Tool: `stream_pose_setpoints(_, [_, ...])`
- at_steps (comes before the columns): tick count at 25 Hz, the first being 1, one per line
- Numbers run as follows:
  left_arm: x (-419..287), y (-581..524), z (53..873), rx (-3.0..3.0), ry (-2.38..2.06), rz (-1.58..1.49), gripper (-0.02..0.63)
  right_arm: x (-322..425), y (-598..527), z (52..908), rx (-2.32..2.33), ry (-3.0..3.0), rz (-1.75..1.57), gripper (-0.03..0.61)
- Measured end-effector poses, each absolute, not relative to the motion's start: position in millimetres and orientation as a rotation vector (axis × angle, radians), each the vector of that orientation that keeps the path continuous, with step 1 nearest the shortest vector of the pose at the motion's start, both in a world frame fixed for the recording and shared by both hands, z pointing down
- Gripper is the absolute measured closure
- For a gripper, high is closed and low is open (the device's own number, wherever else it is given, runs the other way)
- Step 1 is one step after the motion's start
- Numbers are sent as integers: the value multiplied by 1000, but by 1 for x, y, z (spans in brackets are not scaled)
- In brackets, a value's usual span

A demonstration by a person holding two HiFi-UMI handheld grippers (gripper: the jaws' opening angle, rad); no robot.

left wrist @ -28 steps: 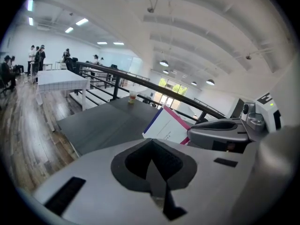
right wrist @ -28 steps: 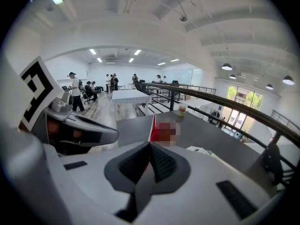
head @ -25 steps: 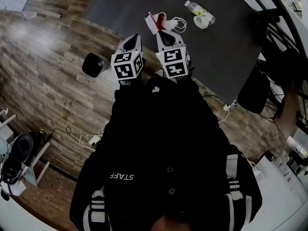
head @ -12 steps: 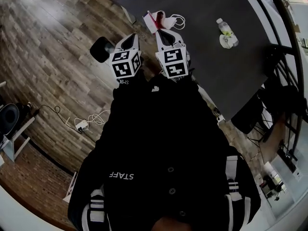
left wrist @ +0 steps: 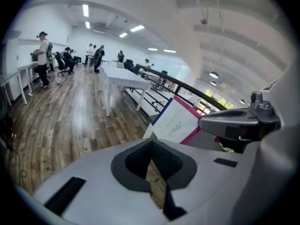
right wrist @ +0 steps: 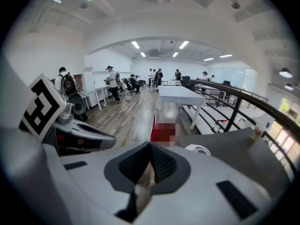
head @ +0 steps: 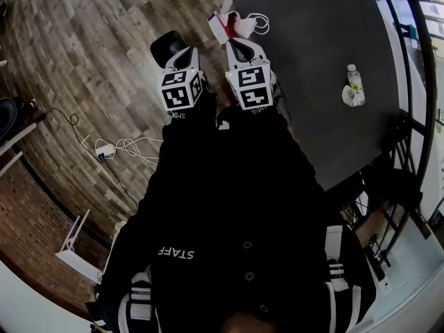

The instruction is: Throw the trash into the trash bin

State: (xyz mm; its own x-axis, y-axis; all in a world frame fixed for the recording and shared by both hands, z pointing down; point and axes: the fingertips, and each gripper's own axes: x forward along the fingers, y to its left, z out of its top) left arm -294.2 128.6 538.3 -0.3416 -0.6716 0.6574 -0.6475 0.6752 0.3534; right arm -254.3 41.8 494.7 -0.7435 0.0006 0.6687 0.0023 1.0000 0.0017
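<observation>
Head view: my right gripper [head: 236,42] pinches the paper bag [head: 232,25] at its tips, left gripper [head: 189,53] alongside. Left gripper view: jaws clenched on nothing, bag off to their right. Right gripper view: jaws clamped on the bag's lower edge.

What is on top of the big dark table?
A clear bottle and a crumpled white thing beside it lie on the table. The person's jacket covers the table's near edge.

Paper trash [head: 230,26] (white, pink-edged) aloft — black bin [head: 168,45] on floor
</observation>
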Motion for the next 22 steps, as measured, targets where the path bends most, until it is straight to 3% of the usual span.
stream_pose_setpoints(22, [-369, 296, 693, 605, -2013, -91, 612, -360, 185, 651, -375, -2184, -63, 560])
